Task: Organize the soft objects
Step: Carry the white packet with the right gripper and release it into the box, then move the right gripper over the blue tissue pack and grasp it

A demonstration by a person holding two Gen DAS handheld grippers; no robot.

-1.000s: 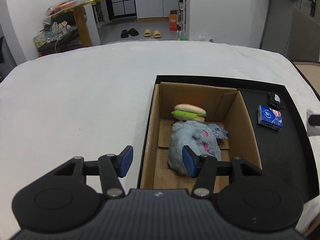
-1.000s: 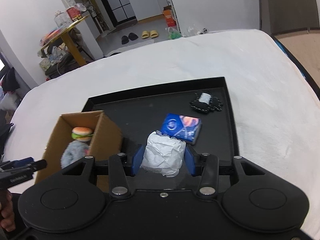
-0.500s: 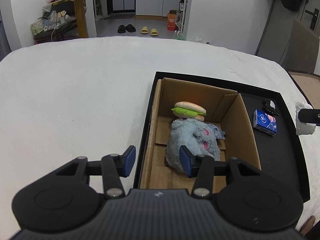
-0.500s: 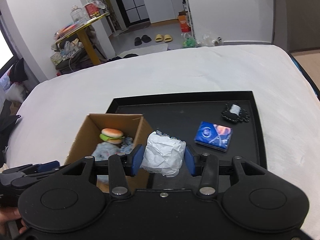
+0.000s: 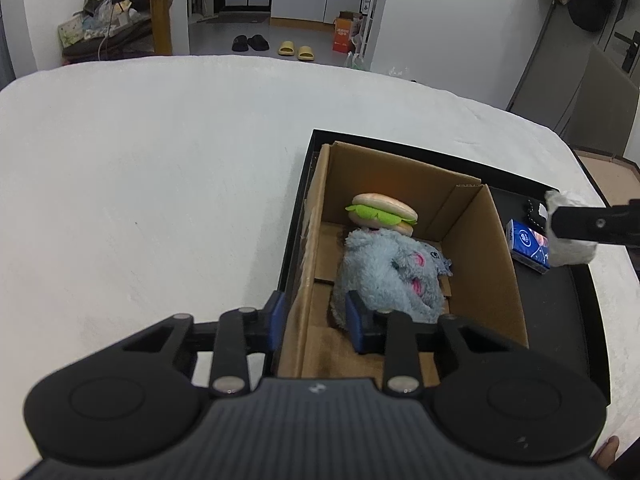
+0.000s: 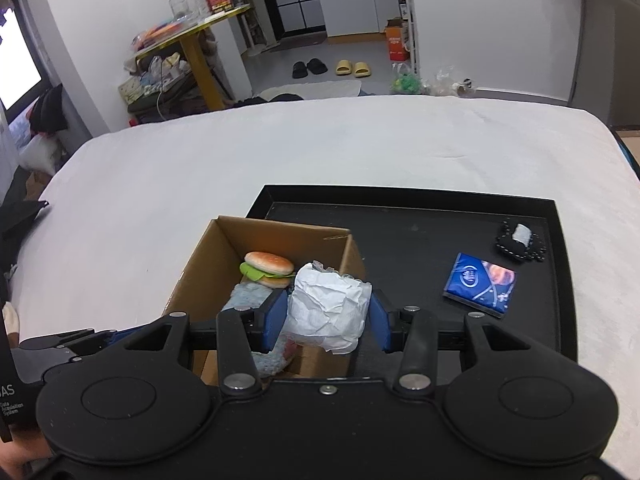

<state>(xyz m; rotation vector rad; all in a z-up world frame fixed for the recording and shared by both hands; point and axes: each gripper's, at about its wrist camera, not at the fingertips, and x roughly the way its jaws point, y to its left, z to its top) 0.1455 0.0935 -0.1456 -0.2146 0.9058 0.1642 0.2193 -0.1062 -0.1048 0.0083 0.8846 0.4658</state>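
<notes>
A cardboard box (image 5: 484,264) (image 6: 200,264) stands in the left part of a black tray (image 6: 400,216) (image 5: 580,304). In it lie a plush burger (image 5: 382,214) (image 6: 268,268) and a grey-blue furry plush (image 5: 390,274) (image 6: 250,296). My right gripper (image 6: 328,314) is shut on a crumpled white paper ball (image 6: 328,308) (image 5: 568,228), held above the box's right wall. My left gripper (image 5: 314,322) is open, its fingers on either side of the box's near left wall.
A blue tissue pack (image 6: 480,284) (image 5: 526,244) and a black beaded item with a white piece (image 6: 520,240) lie on the tray's right side. The tray sits on a white cloth-covered surface (image 5: 160,180). Room furniture stands beyond.
My right gripper has carried the paper ball left, from over the tray to above the box's right wall. My left gripper has shifted right to straddle the box's left wall.
</notes>
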